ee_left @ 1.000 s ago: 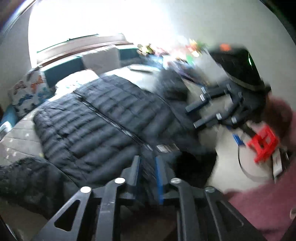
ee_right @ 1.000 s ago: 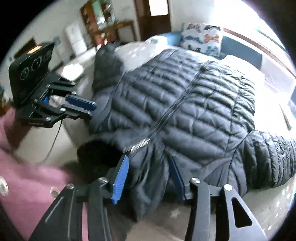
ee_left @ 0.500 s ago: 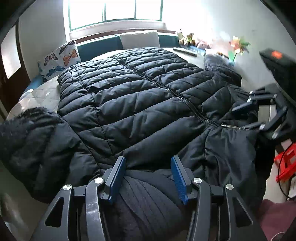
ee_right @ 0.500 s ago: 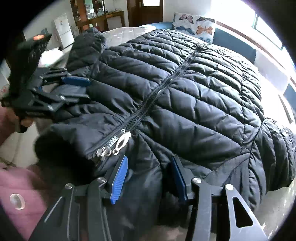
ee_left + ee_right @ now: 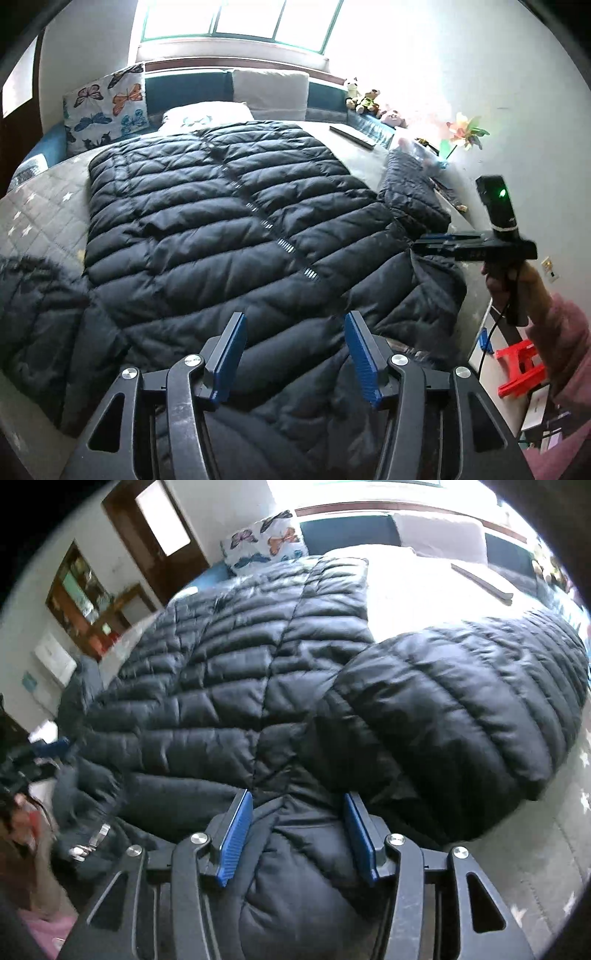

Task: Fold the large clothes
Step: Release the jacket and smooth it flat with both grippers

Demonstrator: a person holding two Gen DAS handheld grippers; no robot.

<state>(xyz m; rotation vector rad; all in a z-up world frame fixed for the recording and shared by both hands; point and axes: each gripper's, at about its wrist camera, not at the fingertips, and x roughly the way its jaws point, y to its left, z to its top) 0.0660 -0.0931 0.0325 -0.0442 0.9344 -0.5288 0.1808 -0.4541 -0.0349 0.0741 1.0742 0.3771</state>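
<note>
Two close wrist fisheyes angled down from the bed's (image 5: 40,206) foot, sharing the black puffer jacket (image 5: 229,236).

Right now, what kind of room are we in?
Most likely a bedroom. A black puffer jacket lies spread on a bed, with a butterfly-print pillow against the headboard below a window, and stuffed toys sit at the bedside.

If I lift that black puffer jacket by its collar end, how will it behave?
The puffer jacket will probably sag and drape, since its sleeve already lies slumped. Its puffy quilting suggests it is light for its bulk. The sheen hints that the shell may slip between the pads.
</note>
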